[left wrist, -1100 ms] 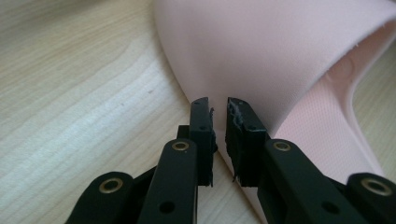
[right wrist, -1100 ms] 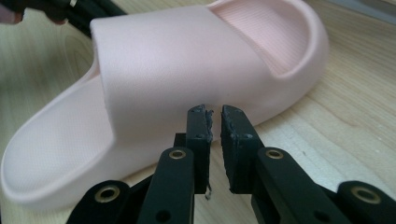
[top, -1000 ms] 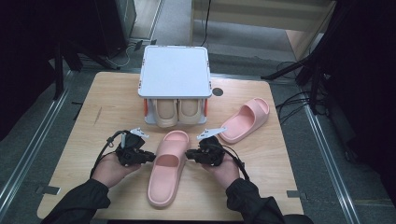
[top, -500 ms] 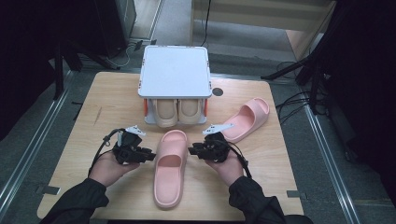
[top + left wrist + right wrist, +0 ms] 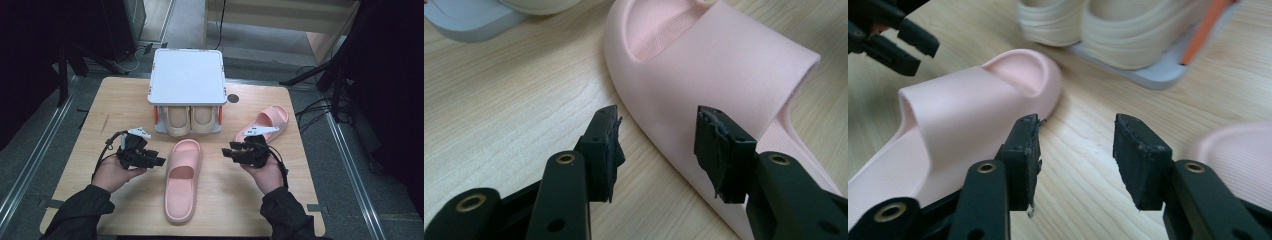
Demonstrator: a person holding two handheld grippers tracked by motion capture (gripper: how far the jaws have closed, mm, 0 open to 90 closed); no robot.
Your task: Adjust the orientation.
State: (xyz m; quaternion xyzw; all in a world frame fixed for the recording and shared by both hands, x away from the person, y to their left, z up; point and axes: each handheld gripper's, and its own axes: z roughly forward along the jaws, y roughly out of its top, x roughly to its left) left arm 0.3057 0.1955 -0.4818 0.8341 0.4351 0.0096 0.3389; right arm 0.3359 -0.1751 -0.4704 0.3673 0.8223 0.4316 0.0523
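— Where is the pink slipper (image 5: 182,180) placed?

— Flat on the desk (image 5: 120,102), toe toward the shoe rack (image 5: 187,77), between the two grippers. A beige pair (image 5: 190,120) is already stowed under the rack's white top, and the second pink slipper (image 5: 265,122) lies off to the right, near the right gripper.

— How are the fingers set?

— The left gripper (image 5: 155,161) is held with its fingers spread wide just beside the strap — nothing is gripped. The right gripper (image 5: 229,151) is likewise wide open and empty, a little apart from the toe.

— Which step is judged to be in hand?

— An approach to the slipper, it seems. Next, the edges would need to be straddled and the fingers closed before any lift.
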